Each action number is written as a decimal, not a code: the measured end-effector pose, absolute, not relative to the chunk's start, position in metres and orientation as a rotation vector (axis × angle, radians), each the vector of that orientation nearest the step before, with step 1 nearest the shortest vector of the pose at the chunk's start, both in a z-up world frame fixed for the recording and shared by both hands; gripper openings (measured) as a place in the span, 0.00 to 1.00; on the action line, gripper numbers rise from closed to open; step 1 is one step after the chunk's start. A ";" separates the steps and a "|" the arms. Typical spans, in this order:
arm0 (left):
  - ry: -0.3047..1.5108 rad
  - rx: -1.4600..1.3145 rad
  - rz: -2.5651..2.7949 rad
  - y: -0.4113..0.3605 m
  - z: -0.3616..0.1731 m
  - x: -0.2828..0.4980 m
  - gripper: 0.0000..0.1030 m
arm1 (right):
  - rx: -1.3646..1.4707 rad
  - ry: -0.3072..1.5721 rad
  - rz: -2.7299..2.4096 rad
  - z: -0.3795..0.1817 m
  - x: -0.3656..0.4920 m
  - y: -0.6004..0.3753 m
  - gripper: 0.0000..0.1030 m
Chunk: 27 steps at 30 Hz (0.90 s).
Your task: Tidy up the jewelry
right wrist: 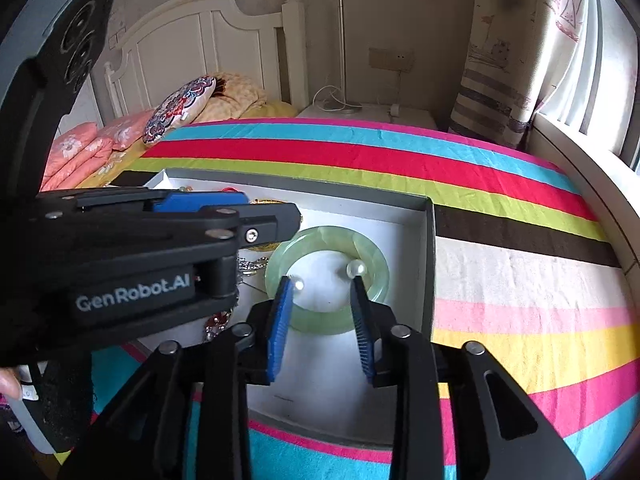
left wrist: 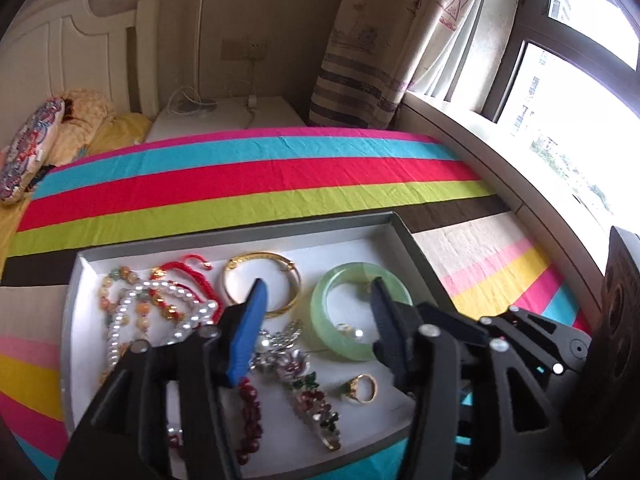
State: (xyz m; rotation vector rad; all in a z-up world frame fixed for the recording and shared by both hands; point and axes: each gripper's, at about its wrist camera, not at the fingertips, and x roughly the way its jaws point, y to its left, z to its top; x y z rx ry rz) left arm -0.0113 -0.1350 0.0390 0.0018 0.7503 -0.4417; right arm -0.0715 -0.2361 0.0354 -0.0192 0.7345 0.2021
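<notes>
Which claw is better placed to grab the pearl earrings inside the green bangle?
Right. The right claw is open with its tips beside the two pearls inside the green bangle; the left claw hovers open above.

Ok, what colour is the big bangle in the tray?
Pale translucent green bangle, clearest in the right wrist view.

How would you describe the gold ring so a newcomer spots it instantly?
Start at the grey tray on the striped bedspread. Find the pale green bangle at its right side; the gold ring lies just nearer the camera than it, right of the jewelled hair clip. It is far smaller than the gold bangle, with a green stone.
</notes>
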 end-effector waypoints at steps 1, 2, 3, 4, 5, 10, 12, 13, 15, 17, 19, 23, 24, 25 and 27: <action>0.698 0.015 -0.406 -0.127 0.044 -0.024 0.72 | -0.008 0.720 0.201 0.038 -0.080 -0.238 0.48; 0.652 0.025 -0.370 -0.119 0.048 -0.035 0.82 | 0.004 0.702 0.207 0.041 -0.089 -0.239 0.48; 0.620 0.031 -0.339 -0.111 0.051 -0.045 0.94 | 0.014 0.691 0.211 0.042 -0.095 -0.240 0.49; 0.590 0.030 -0.307 -0.102 0.053 -0.056 0.98 | 0.025 0.682 0.209 0.044 -0.103 -0.240 0.52; 0.562 0.022 -0.278 -0.091 0.054 -0.068 0.98 | 0.038 0.678 0.200 0.044 -0.109 -0.240 0.54; 0.547 -0.005 -0.105 -0.049 0.043 -0.112 0.98 | 0.087 0.659 0.129 0.045 -0.134 -0.235 0.78; 0.522 -0.033 -0.072 -0.034 0.036 -0.126 0.98 | 0.102 0.650 0.097 0.043 -0.142 -0.232 0.84; 0.521 -0.032 -0.063 -0.030 0.034 -0.130 0.98 | 0.104 0.645 0.095 0.041 -0.146 -0.229 0.84; 0.525 0.000 -0.055 -0.029 0.027 -0.133 0.98 | 0.086 0.639 0.093 0.039 -0.149 -0.223 0.84; 0.521 0.050 -0.027 -0.033 0.022 -0.134 0.98 | 0.047 0.621 0.082 0.038 -0.153 -0.216 0.84; 0.515 0.061 -0.021 -0.037 0.020 -0.137 0.98 | 0.025 0.607 0.088 0.039 -0.154 -0.211 0.84; 0.519 0.043 -0.036 -0.039 0.016 -0.137 0.98 | 0.015 0.622 0.072 0.035 -0.149 -0.208 0.84; 0.515 0.043 -0.036 -0.039 0.016 -0.138 0.98 | 0.013 0.625 0.068 0.034 -0.149 -0.207 0.84; 0.509 0.040 -0.038 -0.039 0.015 -0.139 0.98 | 0.011 0.622 0.062 0.034 -0.150 -0.207 0.84; 0.503 0.034 -0.044 -0.038 0.015 -0.141 0.98 | 0.002 0.609 0.060 0.034 -0.153 -0.206 0.84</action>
